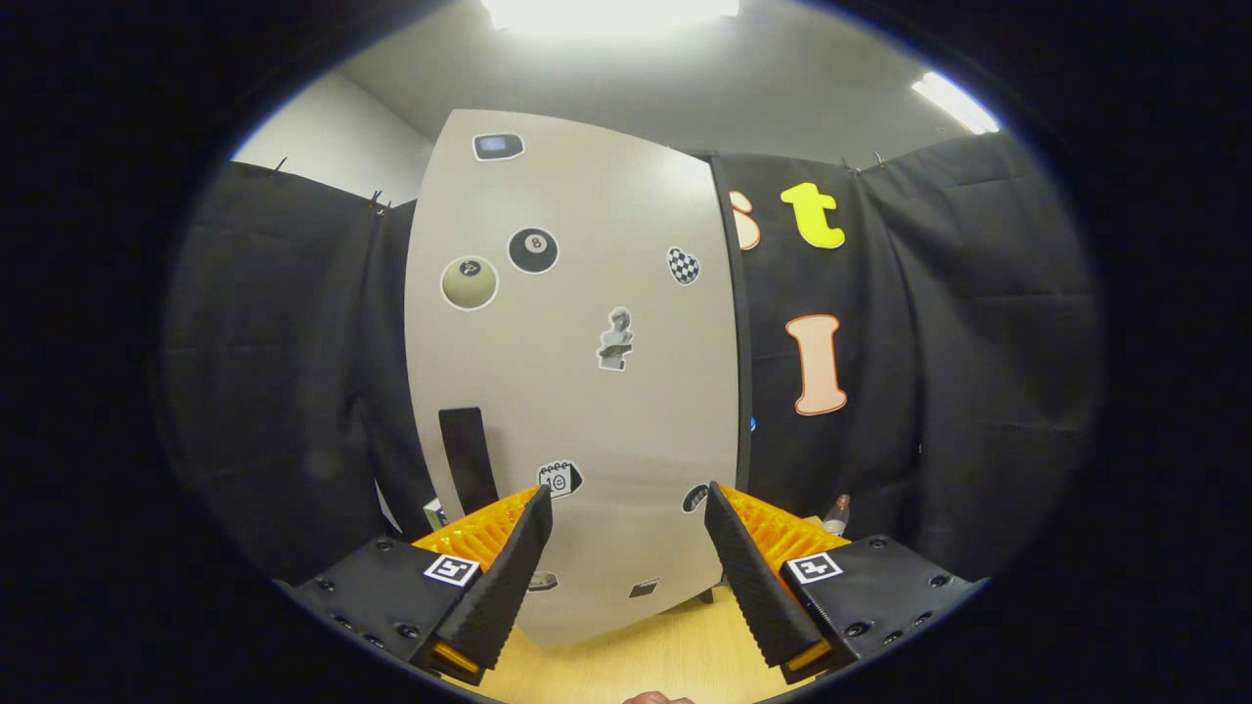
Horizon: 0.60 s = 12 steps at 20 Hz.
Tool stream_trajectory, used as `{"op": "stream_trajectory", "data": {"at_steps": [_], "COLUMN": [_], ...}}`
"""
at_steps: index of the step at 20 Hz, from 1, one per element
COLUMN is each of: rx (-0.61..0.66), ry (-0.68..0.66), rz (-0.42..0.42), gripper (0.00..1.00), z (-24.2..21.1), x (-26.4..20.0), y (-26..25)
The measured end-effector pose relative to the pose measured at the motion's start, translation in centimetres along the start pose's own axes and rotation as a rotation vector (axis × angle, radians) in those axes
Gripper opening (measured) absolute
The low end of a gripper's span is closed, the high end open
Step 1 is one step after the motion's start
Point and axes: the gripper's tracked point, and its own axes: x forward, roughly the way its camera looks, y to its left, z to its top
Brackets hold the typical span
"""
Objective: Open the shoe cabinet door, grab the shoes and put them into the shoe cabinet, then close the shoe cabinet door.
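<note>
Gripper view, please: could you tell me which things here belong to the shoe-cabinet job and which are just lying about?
Job:
- shoe cabinet door, shut, beyond the fingers
- black handle on it
- gripper, open, holding nothing

Lying about:
- bottle, right of the cabinet
- stickers on the door
- wooden floor

The tall beige flat-fronted shoe cabinet [577, 391] is standing upright on the light wooden floor [675, 655], its door lying shut. Small stickers are dotting the pale front, and a black vertical strip handle [468, 460] is sitting low near the door's left edge.
</note>
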Motion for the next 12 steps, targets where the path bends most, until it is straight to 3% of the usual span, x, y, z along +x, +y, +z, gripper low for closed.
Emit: {"op": "stream_trajectory", "data": {"at_steps": [5, 12], "rx": [-0.024, -0.023], "ry": [-0.031, -0.007], "rz": [-0.080, -0.041], "gripper": [0.98, 0.98], "z": [0.9, -1.1], "x": [-1.1, -0.8], "y": [-2.4, -3.0]}}
